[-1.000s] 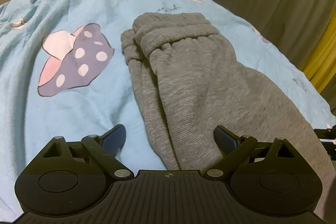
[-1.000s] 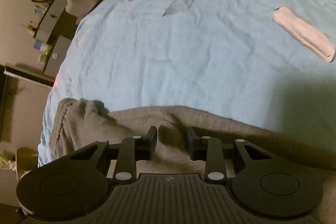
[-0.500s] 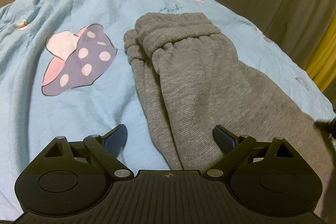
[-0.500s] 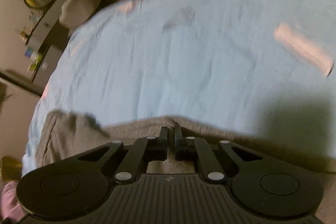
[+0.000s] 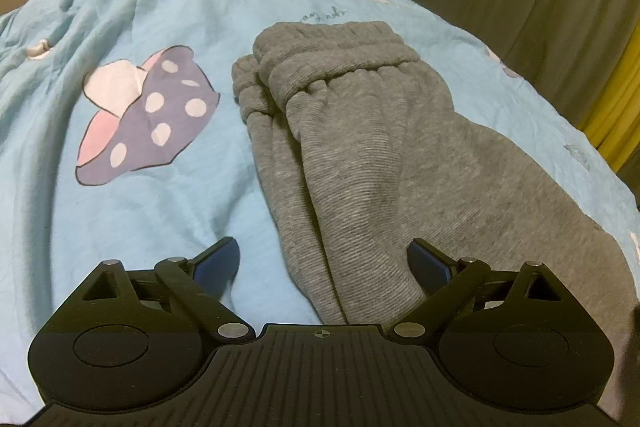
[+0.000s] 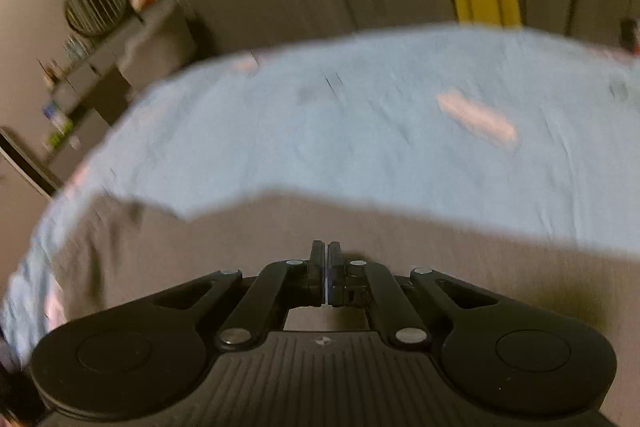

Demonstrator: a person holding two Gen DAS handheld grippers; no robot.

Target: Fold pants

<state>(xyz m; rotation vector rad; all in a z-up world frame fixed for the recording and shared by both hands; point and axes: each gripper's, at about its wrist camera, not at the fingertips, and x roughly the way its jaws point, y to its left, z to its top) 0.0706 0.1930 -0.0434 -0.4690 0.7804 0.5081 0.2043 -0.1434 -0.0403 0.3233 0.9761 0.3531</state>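
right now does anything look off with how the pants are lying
Slightly. The grey pants lie folded lengthwise on the blue sheet, but the two layers don't line up: the lower waistband sticks out to the left of the upper one. Nothing is spilled or damaged.

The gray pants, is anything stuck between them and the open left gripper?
Nothing visible. The left gripper hangs open right over the gray pants on the blue bedsheet, with only bare fabric between its fingers.

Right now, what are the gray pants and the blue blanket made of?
The pants look like soft knit cloth, maybe fleece: fine ribbed lines, matte, with a gathered stretchy waistband. The blanket looks like thin woven cotton: smooth, matte, wrinkled, with printed pictures.
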